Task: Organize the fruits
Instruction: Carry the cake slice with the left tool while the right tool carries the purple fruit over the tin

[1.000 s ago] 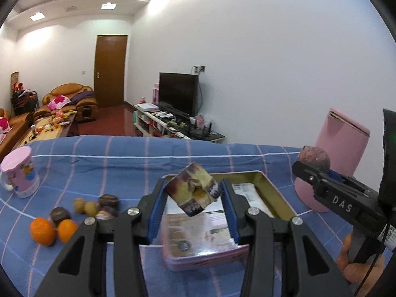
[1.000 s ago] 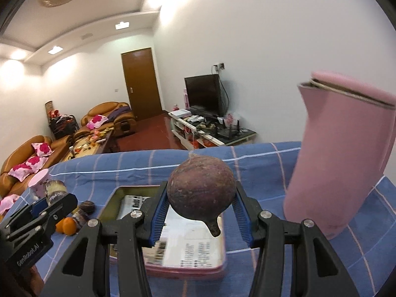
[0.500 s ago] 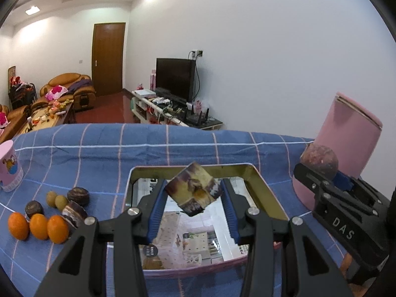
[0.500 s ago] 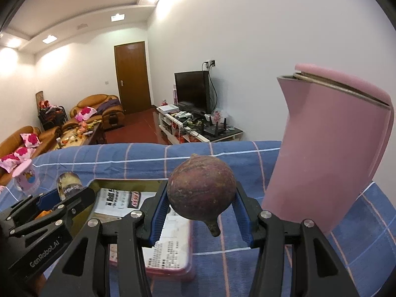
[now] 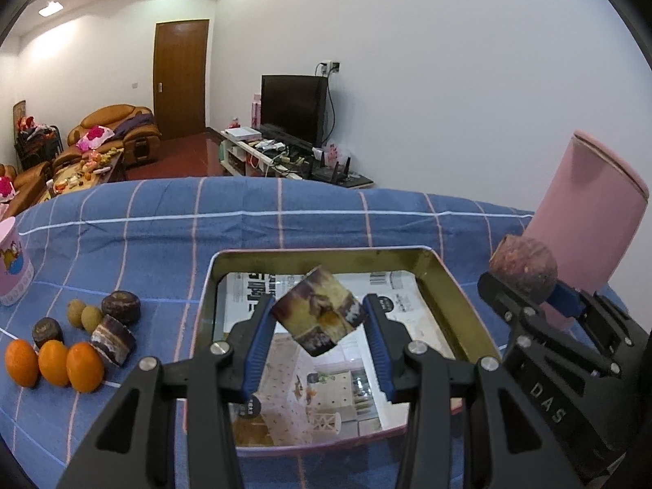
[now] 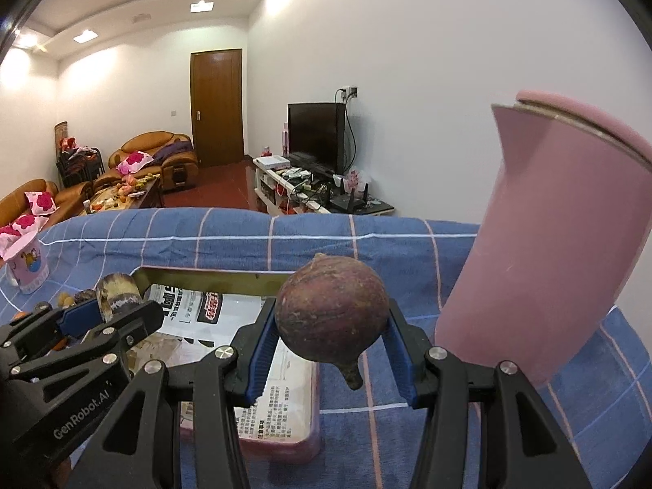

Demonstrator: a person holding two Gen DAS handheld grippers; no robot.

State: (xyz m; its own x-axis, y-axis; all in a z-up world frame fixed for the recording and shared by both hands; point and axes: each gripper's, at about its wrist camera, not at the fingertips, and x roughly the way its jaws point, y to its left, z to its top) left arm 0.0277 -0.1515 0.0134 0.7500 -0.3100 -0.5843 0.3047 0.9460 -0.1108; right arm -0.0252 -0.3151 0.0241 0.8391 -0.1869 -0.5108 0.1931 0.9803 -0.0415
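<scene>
Our left gripper [image 5: 318, 322] is closed on a cut fruit piece [image 5: 318, 314] and holds it tilted above the tin [image 5: 442, 285], whose floor is lined with printed paper. Our right gripper [image 6: 332, 336] is clamped on a round purple fruit [image 6: 331, 318], stem down, over the tin's right edge, beside the pink jug [image 6: 546, 244]. On the blue checked cloth [image 5: 285, 224] left of the tin lie three oranges [image 5: 53, 362], two small green fruits [image 5: 83, 313] and more dark cut pieces [image 5: 116, 328]. A pink cup [image 5: 12, 263] stands farther left.
</scene>
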